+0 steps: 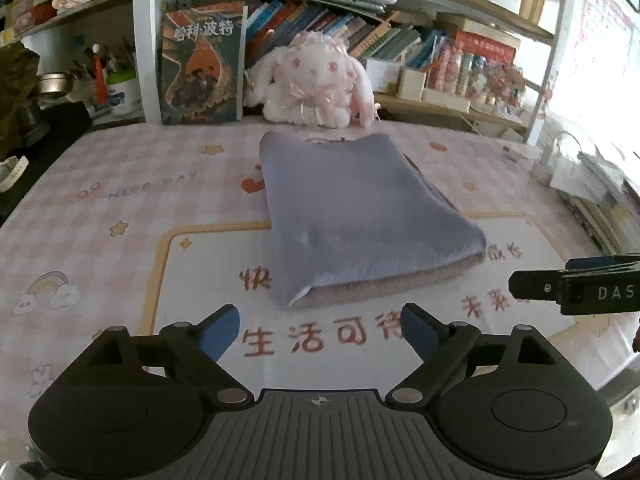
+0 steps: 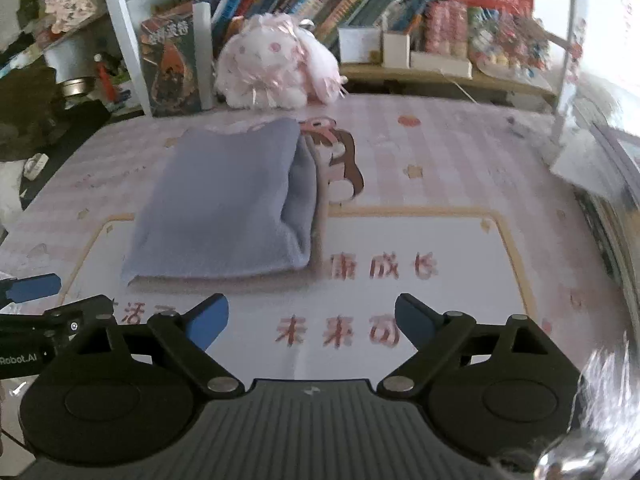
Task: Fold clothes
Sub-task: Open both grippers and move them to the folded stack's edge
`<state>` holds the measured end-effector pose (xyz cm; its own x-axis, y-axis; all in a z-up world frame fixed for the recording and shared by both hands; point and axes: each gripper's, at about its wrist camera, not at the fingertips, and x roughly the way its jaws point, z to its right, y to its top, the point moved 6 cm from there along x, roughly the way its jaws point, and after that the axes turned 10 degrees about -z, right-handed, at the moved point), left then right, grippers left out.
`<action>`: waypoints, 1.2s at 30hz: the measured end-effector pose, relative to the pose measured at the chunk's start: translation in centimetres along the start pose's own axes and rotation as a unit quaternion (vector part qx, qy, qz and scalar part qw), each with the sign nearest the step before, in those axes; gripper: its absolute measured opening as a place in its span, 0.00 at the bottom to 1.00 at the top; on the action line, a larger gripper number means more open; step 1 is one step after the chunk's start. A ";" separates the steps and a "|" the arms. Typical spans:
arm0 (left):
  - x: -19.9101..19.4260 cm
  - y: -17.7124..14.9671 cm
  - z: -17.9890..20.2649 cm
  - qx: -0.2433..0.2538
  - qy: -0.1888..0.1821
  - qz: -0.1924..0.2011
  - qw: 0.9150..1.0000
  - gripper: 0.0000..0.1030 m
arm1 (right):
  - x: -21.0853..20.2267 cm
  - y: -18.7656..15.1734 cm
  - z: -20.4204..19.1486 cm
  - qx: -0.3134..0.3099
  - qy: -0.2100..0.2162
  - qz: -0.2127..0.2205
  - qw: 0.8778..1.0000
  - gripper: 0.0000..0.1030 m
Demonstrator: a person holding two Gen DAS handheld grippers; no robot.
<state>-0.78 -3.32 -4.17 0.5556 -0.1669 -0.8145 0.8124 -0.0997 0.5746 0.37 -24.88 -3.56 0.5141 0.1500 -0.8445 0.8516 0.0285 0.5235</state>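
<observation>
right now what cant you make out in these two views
- Far edge of the folded lavender fleece garment: both views, hidden behind its own bulk.
- What kind of garment it is: folded layers hide it.
- Right gripper: left wrist view, cut off by the right edge.
- Book spines on the wooden shelf: right wrist view, blurred.
- Print on the pink checked table cover: partly under the garment.

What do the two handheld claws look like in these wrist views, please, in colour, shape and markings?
Both match. The left claw and right claw each have blue pads on angled black linkage arms with silver pivot pins, two round black housings, and a ribbed grey centre plate. Seen from the side, the right one carries white letters "DAS" and the left one "Robot.AI". No cables or sleeves are visible.
</observation>
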 end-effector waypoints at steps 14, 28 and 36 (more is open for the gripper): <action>-0.1 -1.7 -1.9 -0.001 -0.029 -0.032 0.999 0.90 | 0.1 -2.8 -3.2 0.016 -0.031 -0.037 0.999 0.92; 2.1 0.0 -2.7 -0.085 -0.091 -0.049 0.991 0.90 | 0.7 -1.9 -2.4 0.014 0.002 -0.049 0.999 0.93; 6.5 4.9 -5.3 -0.181 -0.126 -0.042 0.975 0.89 | 5.0 5.1 1.7 0.119 0.122 -0.064 0.983 0.92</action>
<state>7.76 0.29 -7.08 0.4609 -0.4126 -0.7857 0.8874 0.2213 0.4044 7.49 -25.64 -5.31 0.3862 0.3937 -0.8342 0.9224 -0.1653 0.3491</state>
